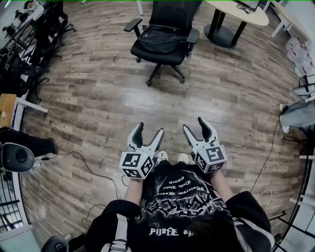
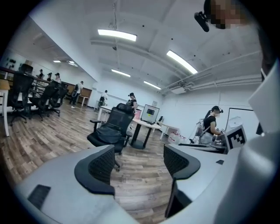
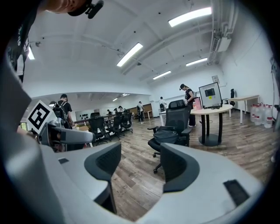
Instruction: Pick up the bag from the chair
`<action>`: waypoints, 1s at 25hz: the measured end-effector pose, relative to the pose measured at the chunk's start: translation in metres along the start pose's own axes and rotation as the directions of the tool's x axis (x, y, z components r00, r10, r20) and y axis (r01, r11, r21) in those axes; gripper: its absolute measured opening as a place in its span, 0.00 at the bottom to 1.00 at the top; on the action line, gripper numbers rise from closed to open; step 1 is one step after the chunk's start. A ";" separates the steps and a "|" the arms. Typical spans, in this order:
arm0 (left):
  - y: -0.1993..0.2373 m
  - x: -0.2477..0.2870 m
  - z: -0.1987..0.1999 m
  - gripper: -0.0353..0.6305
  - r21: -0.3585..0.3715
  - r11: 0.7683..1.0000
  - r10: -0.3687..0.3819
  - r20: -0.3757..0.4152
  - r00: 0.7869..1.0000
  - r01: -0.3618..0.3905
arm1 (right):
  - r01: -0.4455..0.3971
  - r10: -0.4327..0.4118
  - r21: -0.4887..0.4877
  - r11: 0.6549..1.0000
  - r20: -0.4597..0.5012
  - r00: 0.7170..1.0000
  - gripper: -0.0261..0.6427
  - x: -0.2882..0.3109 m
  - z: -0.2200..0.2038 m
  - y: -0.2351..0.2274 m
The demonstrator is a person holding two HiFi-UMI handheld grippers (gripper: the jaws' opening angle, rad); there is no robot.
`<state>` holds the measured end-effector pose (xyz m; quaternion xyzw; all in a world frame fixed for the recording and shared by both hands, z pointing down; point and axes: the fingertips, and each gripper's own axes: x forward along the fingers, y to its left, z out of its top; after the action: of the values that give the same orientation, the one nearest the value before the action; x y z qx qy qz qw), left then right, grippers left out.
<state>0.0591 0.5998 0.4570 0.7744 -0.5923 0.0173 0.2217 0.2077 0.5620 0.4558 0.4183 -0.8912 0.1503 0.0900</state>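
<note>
Black bag [image 1: 160, 38] slumped on seat of black office chair [image 1: 173, 10].

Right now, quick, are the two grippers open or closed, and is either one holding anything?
Left gripper: open, holding nothing.
Right gripper: open, holding nothing.

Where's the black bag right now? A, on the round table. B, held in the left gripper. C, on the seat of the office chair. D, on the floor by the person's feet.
C: the bag lies on the chair, while the left gripper and right gripper stand open and empty.
</note>
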 end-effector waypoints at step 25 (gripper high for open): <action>0.089 0.020 0.013 0.59 -0.051 0.997 -0.057 -0.024 0.998 0.056 | 0.033 -0.031 -0.062 0.998 0.018 0.999 0.48 0.079 0.013 0.033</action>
<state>-0.0205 0.5588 0.4803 0.7848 -0.5676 0.0061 0.2489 0.1315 0.5205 0.4603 0.4308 -0.8894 0.1174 0.0980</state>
